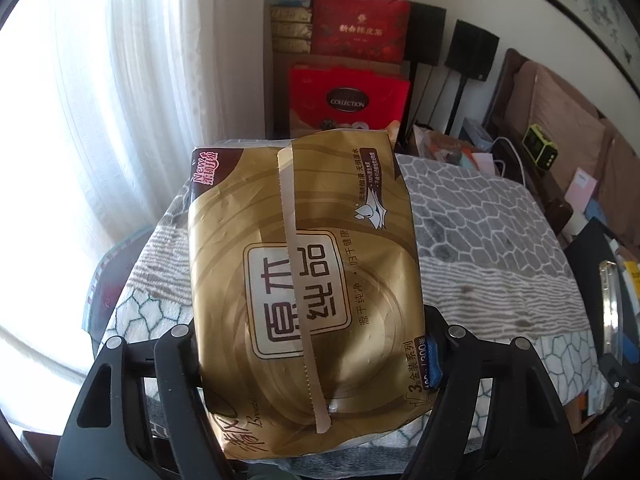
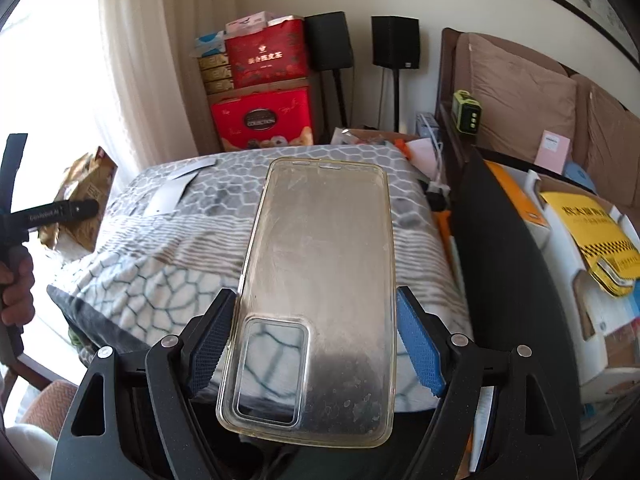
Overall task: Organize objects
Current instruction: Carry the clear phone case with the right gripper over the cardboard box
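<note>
A gold plastic-wrapped tissue pack point(image 1: 304, 240) fills the middle of the left wrist view, held lengthwise in my left gripper point(image 1: 312, 344), whose black fingers press its two long sides. The same pack point(image 2: 86, 184) shows at the left edge of the right wrist view, above a hand point(image 2: 16, 292). My right gripper point(image 2: 316, 336) is shut on a clear, yellowed phone case point(image 2: 320, 248). Its blue pads point(image 2: 418, 344) squeeze the case's sides near the camera cutout. Both things hang above a grey and white patterned blanket point(image 2: 160, 264).
Red gift boxes point(image 2: 264, 120) are stacked against the far wall beside a white curtain. Two black speakers point(image 2: 394, 42) stand on poles. An open box with a yellow booklet point(image 2: 592, 232) sits at right. Brown cushions and a green device point(image 2: 466, 112) lie beyond.
</note>
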